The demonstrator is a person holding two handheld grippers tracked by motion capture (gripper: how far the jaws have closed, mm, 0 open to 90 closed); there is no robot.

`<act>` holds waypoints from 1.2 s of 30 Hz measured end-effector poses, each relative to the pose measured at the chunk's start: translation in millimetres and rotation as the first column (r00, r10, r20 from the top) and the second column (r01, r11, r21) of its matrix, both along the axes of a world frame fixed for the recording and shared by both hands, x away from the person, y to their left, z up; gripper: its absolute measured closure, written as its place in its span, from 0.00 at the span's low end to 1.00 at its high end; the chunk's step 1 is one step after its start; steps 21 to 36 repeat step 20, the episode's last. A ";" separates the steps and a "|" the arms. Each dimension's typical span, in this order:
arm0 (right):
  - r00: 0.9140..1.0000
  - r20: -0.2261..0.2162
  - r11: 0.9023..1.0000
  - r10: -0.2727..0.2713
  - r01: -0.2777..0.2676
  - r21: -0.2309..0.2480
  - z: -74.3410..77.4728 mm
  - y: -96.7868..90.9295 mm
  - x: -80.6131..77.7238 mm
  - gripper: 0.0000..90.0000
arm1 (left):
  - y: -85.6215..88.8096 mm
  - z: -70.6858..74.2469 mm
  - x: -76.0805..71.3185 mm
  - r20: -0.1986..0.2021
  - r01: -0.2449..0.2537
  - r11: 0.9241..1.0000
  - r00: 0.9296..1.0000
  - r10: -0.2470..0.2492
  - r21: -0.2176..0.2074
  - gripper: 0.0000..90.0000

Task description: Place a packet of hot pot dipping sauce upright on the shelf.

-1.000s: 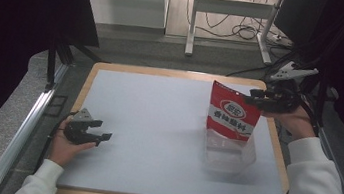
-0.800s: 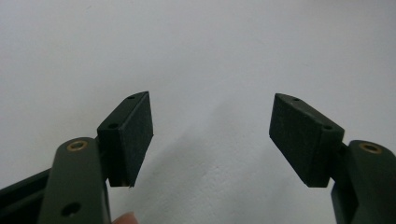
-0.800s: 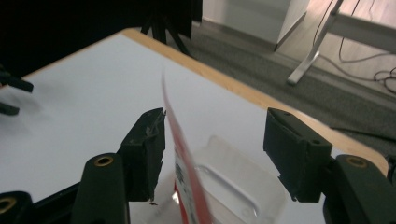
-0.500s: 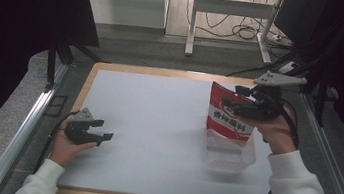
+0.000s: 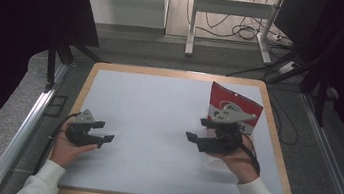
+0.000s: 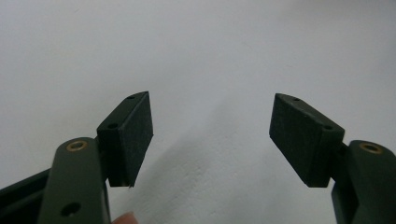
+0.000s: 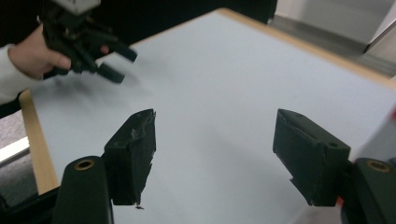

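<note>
Showing R gripper: R gripper low over the table, just in front of the red bag; jaws point toward table centre.
R jaws: spread wide, nothing between them; right gripper view has bare table surface in the gap. They have just been opening.
R contact: pads touch nothing; a sliver of the bag's clear part sits at that view's right edge.
L gripper: L gripper at near-left of table, held by left hand; jaws spread, empty, pads clear of the surface as far as can be told.
Red bag: upright at far-right of table, red top w/ white label, partly hidden behind R gripper; clear lower part mostly covered by gripper and right hand.
Change vs. earlier: a second ago R gripper was up at the bag's top edge; now it is lower and nearer the person, away from that edge, jaws wider.
L side vs. earlier: no visible shift.
Bag vs. earlier: stands in same spot.
</note>
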State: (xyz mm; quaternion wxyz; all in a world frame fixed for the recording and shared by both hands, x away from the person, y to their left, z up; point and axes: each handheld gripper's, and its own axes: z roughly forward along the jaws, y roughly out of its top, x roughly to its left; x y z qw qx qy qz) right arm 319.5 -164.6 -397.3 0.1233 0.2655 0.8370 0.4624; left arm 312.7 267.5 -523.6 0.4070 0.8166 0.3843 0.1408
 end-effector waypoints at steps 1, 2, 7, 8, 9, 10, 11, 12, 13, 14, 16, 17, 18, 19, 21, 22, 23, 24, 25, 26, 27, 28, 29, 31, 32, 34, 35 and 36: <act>1.000 -0.015 1.000 0.004 -0.004 -0.005 -7.8 3.2 -1.7 0.33 | -1.0 -0.3 -0.5 0.000 -0.003 1.000 1.000 0.003 -0.005 0.33; 1.000 -0.025 1.000 0.007 -0.007 -0.009 -15.2 6.2 -3.7 0.33 | -1.7 -0.5 -1.0 0.000 -0.001 1.000 1.000 0.001 -0.004 0.33; 0.996 -0.083 0.999 0.028 -0.031 -0.033 -51.8 18.6 -14.2 0.33 | -5.5 -1.1 -6.3 0.000 0.010 1.000 1.000 -0.010 0.007 0.33; 0.995 -0.091 0.998 0.036 -0.040 -0.047 -57.6 21.0 -15.6 0.33 | -6.3 -1.2 -7.3 -0.001 0.012 1.000 1.000 -0.012 0.006 0.33; 0.995 -0.092 0.996 0.041 -0.047 -0.070 -62.0 23.5 -16.5 0.32 | -7.0 -1.3 -7.9 0.001 0.013 1.000 1.000 -0.013 0.007 0.33; 0.996 -0.084 0.995 0.040 -0.048 -0.093 -65.0 25.5 -16.8 0.32 | -7.5 -1.4 -8.2 0.001 0.014 1.000 1.000 -0.014 0.008 0.33; 0.996 -0.081 0.994 0.039 -0.047 -0.099 -66.8 26.1 -16.6 0.32 | -7.5 -1.4 -8.1 0.001 0.014 1.000 1.000 -0.014 0.009 0.33; 0.996 -0.088 0.995 0.034 -0.042 -0.091 -68.1 25.8 -16.0 0.32 | -7.4 -1.4 -7.9 0.001 0.014 1.000 1.000 -0.014 0.010 0.33; 0.995 -0.095 0.996 0.029 -0.037 -0.082 -69.0 24.9 -15.4 0.32 | -7.0 -1.6 -7.6 0.001 0.014 1.000 1.000 -0.014 0.014 0.33; 0.996 -0.091 0.996 0.024 -0.031 -0.080 -69.5 23.9 -15.2 0.32 | -6.9 -1.8 -7.6 0.002 0.012 1.000 1.000 -0.012 0.016 0.33; 0.997 -0.078 0.997 0.009 -0.015 -0.075 -71.4 22.4 -15.5 0.31 | -6.4 -2.2 -7.4 0.001 0.013 1.000 1.000 -0.013 0.018 0.33; 0.997 -0.079 0.997 0.002 -0.008 -0.071 -72.3 22.4 -15.8 0.30 | -6.3 -2.5 -7.2 0.001 0.014 1.000 1.000 -0.014 0.018 0.33; 0.997 -0.079 0.998 -0.002 -0.003 -0.066 -74.0 22.6 -16.0 0.29 | -6.4 -2.9 -7.0 0.000 0.014 1.000 1.000 -0.014 0.017 0.33; 0.997 -0.083 0.998 -0.011 0.005 -0.065 -75.5 23.4 -16.9 0.28 | -6.5 -3.4 -6.5 0.000 0.014 1.000 1.000 -0.014 0.017 0.33; 0.996 -0.084 0.998 -0.016 0.011 -0.062 -77.1 25.1 -18.2 0.27 | -6.6 -3.8 -5.9 0.000 0.014 1.000 1.000 -0.014 0.019 0.33; 0.996 -0.084 0.998 -0.016 0.011 -0.062 -77.1 25.1 -18.2 0.27 | -6.6 -3.8 -5.9 0.000 0.014 1.000 1.000 -0.014 0.019 0.33; 0.996 -0.084 0.998 -0.016 0.011 -0.062 -77.1 25.1 -18.2 0.27 | -6.6 -3.8 -5.9 0.000 0.014 1.000 1.000 -0.014 0.019 0.33; 0.996 -0.084 0.998 -0.016 0.011 -0.062 -77.1 25.1 -18.2 0.27 | -6.6 -3.8 -5.9 0.000 0.014 1.000 1.000 -0.014 0.019 0.33; 0.996 -0.084 0.998 -0.016 0.011 -0.062 -77.1 25.1 -18.2 0.27 | -6.6 -3.8 -5.9 0.000 0.014 1.000 1.000 -0.014 0.019 0.33; 0.996 -0.084 0.998 -0.016 0.011 -0.062 -77.1 25.1 -18.2 0.27 | -6.6 -3.8 -5.9 0.000 0.014 1.000 1.000 -0.014 0.019 0.33; 0.996 -0.084 0.998 -0.016 0.011 -0.062 -77.1 25.1 -18.2 0.27 | -6.6 -3.8 -5.9 0.000 0.014 1.000 1.000 -0.014 0.019 0.33; 0.996 -0.084 0.998 -0.016 0.011 -0.062 -77.1 25.1 -18.2 0.27 | -6.6 -3.8 -5.9 0.000 0.014 1.000 1.000 -0.014 0.019 0.33; 0.996 -0.084 0.998 -0.016 0.011 -0.062 -77.1 25.1 -18.2 0.27 | -6.6 -3.8 -5.9 0.000 0.014 1.000 1.000 -0.014 0.019 0.33; 0.996 -0.084 0.998 -0.016 0.011 -0.062 -77.1 25.1 -18.2 0.27 | -6.6 -3.8 -5.9 0.000 0.014 1.000 1.000 -0.014 0.019 0.33; 0.996 -0.084 0.998 -0.016 0.011 -0.062 -77.1 25.1 -18.2 0.27 | -6.6 -3.8 -5.9 0.000 0.014 1.000 1.000 -0.014 0.019 0.33; 0.996 -0.084 0.998 -0.016 0.011 -0.062 -77.1 25.1 -18.2 0.27 | -6.6 -3.8 -5.9 0.000 0.014 1.000 1.000 -0.014 0.019 0.33; 0.996 -0.084 0.998 -0.016 0.011 -0.062 -77.1 25.1 -18.2 0.27 | -6.6 -3.8 -5.9 0.000 0.014 1.000 1.000 -0.014 0.019 0.33; 0.996 -0.084 0.998 -0.016 0.011 -0.062 -77.1 25.1 -18.2 0.27 | -6.6 -3.8 -5.9 0.000 0.014 1.000 1.000 -0.014 0.019 0.33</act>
